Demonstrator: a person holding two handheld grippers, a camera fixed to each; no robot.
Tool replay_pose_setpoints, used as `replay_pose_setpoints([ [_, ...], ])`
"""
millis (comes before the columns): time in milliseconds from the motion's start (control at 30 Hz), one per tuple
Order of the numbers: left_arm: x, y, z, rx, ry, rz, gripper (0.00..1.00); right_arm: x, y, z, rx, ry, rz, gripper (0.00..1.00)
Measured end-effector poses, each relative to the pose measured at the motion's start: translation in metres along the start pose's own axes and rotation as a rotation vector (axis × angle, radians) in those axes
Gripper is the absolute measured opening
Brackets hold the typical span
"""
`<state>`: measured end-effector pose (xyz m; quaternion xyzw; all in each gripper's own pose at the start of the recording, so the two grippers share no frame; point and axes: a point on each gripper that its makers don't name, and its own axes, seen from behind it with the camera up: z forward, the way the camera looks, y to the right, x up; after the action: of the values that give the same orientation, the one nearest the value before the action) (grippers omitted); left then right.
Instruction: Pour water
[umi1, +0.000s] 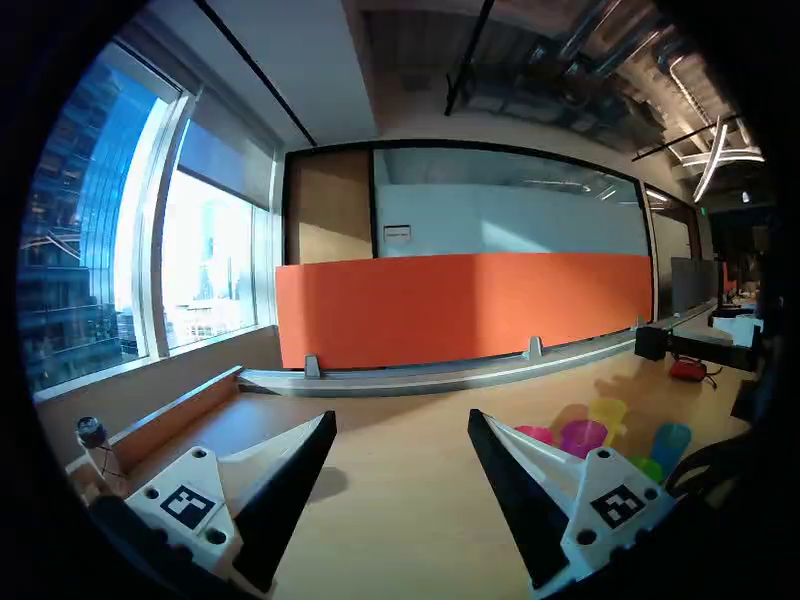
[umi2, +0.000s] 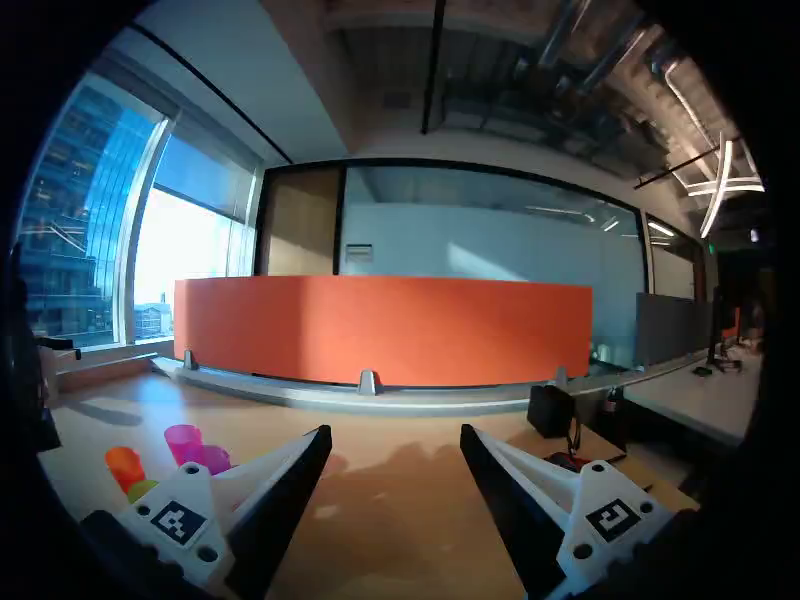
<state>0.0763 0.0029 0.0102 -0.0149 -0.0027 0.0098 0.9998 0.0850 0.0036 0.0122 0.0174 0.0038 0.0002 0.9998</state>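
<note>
Cups (umi1: 583, 437) and bench (umi1: 400, 545): a tight cluster of coloured cups stands on the wooden bench, right of centre in the left gripper view and low left in the right gripper view.
Divider: an orange divider (umi1: 460, 305) runs along the bench's far edge, well behind the cups.
Left: the left hand-held gripper (umi1: 401, 414) gapes wide with nothing held, over bare bench, apart from the cups.
Right: the right hand-held gripper (umi2: 394, 429) is likewise spread wide and empty.
Handling: the cups look like thin plastic, so probably light, slick and easy to tip or crush. Take an outer one at mid-wall with a gentle squeeze.
Contents: whether any cup holds water cannot be told.
</note>
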Motion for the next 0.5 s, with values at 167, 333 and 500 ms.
replay_pose_setpoints([
  [167, 0.012, 0.003, 0.004, -0.01, -0.007, -0.011, 0.98, 0.018, -0.001, 0.006, 0.017, -0.005, 0.018, 0.99],
  [333, 0.029, 0.002, 0.01, -0.016, -0.009, -0.016, 0.98, 0.038, -0.001, 0.01, 0.031, 0.005, 0.028, 0.99],
  [500, 0.048, 0.002, 0.015, -0.018, -0.008, 0.001, 0.98, 0.053, -0.001, 0.014, 0.039, 0.012, 0.02, 0.99],
])
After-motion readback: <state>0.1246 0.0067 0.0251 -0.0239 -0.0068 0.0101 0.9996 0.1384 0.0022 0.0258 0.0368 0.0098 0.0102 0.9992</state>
